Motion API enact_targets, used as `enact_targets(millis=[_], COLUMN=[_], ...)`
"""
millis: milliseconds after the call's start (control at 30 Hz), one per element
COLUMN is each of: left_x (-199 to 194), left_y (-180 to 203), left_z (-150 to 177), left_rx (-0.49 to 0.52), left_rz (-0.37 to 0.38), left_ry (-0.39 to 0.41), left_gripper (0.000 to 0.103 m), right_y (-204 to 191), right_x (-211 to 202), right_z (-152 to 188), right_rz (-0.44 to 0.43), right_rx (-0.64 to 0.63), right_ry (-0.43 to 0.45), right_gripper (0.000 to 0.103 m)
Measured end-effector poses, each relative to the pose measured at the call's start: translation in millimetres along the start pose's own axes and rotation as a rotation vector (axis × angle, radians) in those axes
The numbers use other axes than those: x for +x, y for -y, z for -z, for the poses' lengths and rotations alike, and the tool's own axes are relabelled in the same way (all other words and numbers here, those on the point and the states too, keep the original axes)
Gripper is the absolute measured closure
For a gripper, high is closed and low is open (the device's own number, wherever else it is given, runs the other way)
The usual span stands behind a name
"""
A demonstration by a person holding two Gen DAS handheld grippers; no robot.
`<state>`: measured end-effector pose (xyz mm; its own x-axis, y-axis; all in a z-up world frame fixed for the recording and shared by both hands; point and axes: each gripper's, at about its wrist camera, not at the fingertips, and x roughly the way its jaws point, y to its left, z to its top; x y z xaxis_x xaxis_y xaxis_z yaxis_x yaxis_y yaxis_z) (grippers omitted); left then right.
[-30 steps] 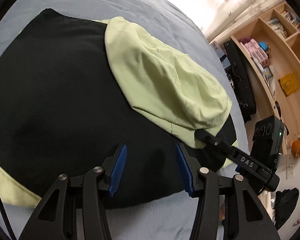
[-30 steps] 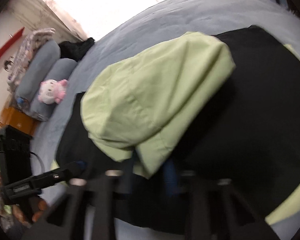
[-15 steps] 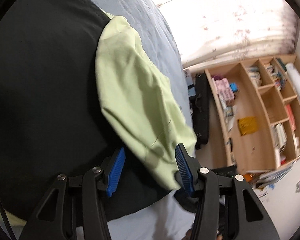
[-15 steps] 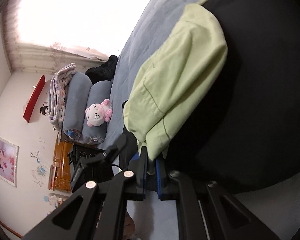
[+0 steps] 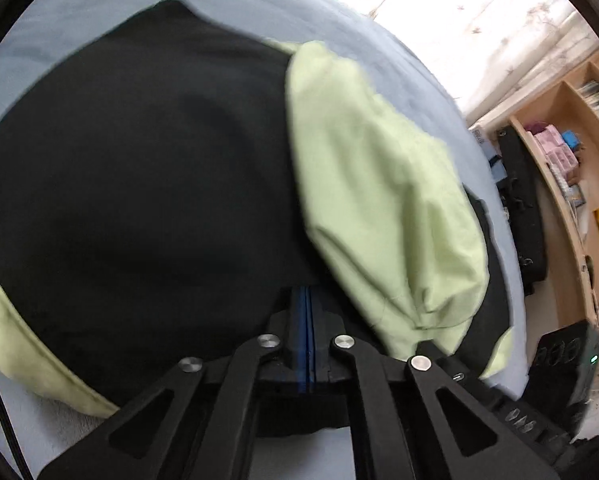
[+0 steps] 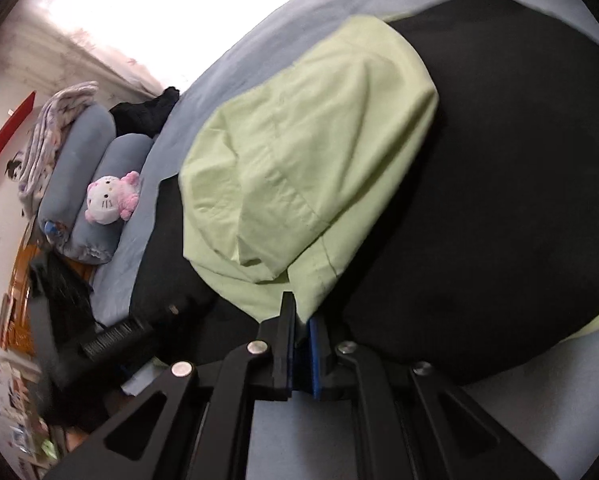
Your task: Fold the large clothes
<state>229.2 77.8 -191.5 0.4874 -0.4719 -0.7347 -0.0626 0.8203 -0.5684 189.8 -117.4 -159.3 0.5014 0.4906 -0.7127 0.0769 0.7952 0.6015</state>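
A large black garment (image 5: 139,200) with a pale green hood (image 5: 379,200) folded onto it lies spread on a blue-grey bed (image 5: 99,20). My left gripper (image 5: 305,296) is over the garment's near edge, just left of the hood. Its jaws are closing, the blue pads meet, and their tips sink into black cloth. In the right wrist view the hood (image 6: 307,160) lies on the black garment (image 6: 499,200). There my right gripper (image 6: 301,312) is shut on the hood's near green edge, which runs down between its pads.
Wooden shelves (image 5: 571,160) and a black bag (image 5: 519,208) stand right of the bed. Grey bolster pillows (image 6: 83,160), a pink and white plush toy (image 6: 111,200) and a dark heap lie at the bed's far end. Bright curtained windows are behind.
My left gripper's jaws went from wide open to closed, and it swung back and dropped onto the black cloth. The right gripper stayed closed on the green edge and shifted a little.
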Motion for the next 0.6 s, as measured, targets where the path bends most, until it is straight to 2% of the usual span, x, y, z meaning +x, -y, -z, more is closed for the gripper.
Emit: enact_targets(millis=[167, 233, 267, 400, 600], left_x=[-5.8, -13.5, -18.4, -41.2, -33.4], left_y=[-1.9, -1.5, 0.0, 18.6, 57.8], left_z=[-3.4, -6.6, -7.8, -17.2, -46.0], left_rx=[0.007, 0.031, 0.045, 0.15, 0.223], left_rz=[0.022, 0.0, -0.013, -0.08, -0.033], left_ry=[-0.009, 0.006, 0.017, 0.093, 0.134], left_gripper=[0.103, 0.101, 0.098, 0.095, 0.093], right_y=[-2.2, -11.0, -15.3, -18.2, -45.1], right_x=[-7.5, -17.6, -25.4, -55.8, -57.3], right_z=[-5.9, -8.4, -9.8, -19.0, -59.6], right_rz=[0.001, 0.07, 0.12, 0.244, 0.223], right_rx=[-0.005, -0.052, -0.085, -0.158, -0.27], right_ry=[-0.038, -0.035, -0.015, 0.092, 0.205], right_gripper=[0.093, 0.087, 0.081, 0.079, 0.079])
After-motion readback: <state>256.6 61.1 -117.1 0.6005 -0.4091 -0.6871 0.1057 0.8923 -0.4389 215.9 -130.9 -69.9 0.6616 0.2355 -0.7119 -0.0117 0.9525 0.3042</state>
